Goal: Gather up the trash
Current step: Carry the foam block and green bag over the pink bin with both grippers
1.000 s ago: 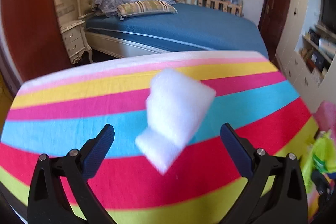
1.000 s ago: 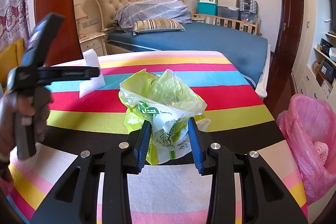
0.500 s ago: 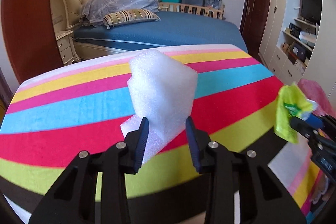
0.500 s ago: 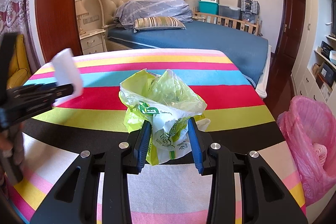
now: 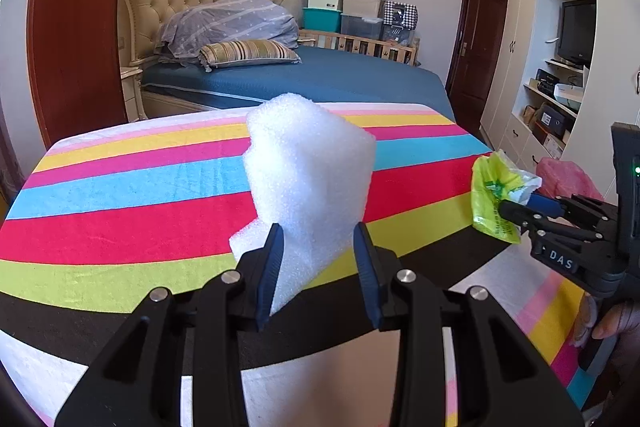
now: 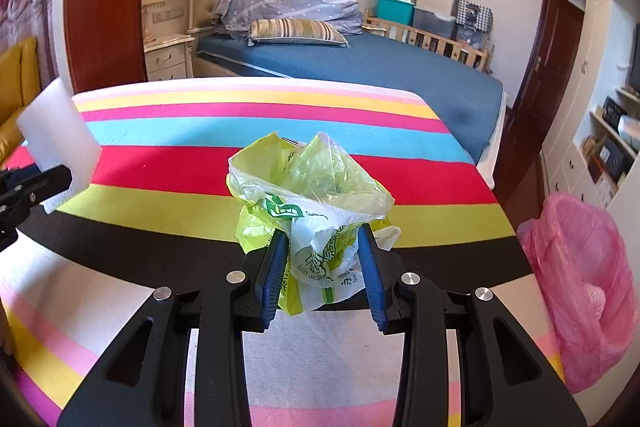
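My left gripper point(image 5: 319, 259) is shut on a white foam block point(image 5: 308, 179), held up above the striped tablecloth point(image 5: 120, 187). In the right wrist view the same foam block point(image 6: 60, 139) shows at the far left, in the left gripper point(image 6: 60, 179). My right gripper point(image 6: 322, 259) is shut on a crumpled yellow-green plastic bag point(image 6: 312, 203) with print on it. The left wrist view shows that bag point(image 5: 496, 195) at the right, with the right gripper point(image 5: 516, 207) and a hand point(image 5: 616, 323) on its handle. A pink bin bag point(image 6: 580, 275) hangs open at the table's right edge.
The table carries a cloth of bright stripes and ends near a blue bed point(image 6: 360, 67) with pillows. A nightstand point(image 6: 168, 55) stands left of the bed. Shelves and a cabinet point(image 5: 560, 99) line the right wall, beside a dark door point(image 5: 476, 39).
The left gripper, open around the foam block a second ago, has shut on it and carried it rightward. The right gripper has stayed still with its bag.
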The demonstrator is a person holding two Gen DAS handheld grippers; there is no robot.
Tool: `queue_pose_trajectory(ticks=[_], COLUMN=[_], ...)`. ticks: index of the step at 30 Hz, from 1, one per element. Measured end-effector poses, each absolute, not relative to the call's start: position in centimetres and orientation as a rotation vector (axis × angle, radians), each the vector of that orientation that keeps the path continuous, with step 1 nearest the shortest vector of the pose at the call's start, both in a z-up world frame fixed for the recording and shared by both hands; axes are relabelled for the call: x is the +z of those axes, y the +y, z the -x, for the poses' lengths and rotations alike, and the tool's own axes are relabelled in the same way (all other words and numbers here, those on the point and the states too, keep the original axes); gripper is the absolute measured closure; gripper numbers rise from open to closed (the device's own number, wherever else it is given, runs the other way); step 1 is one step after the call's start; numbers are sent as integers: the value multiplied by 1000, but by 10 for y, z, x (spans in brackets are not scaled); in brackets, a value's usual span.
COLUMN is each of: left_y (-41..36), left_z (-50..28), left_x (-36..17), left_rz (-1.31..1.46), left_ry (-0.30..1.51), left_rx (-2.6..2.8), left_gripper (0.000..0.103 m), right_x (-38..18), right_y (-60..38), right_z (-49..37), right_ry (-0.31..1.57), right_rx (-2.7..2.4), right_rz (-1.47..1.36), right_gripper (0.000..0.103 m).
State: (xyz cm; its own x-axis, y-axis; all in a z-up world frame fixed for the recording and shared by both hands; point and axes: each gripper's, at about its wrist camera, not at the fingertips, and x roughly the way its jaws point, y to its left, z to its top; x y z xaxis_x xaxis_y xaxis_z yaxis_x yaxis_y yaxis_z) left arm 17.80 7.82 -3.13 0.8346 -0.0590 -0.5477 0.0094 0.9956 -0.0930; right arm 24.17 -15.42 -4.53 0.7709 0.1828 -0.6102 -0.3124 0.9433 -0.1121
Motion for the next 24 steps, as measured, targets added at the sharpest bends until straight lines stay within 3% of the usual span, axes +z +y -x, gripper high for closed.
queue_pose_trajectory(ticks=[24], left_y=[67], left_z=[-158], left_x=[-22], left_rz=[47], left_ry=[551], left_rx=[-89], left_gripper=[68], right_x=[-33], right_y=[-178], right_z=[-185], right_ry=[599], right_rx=[341], right_rz=[151], right_gripper=[68])
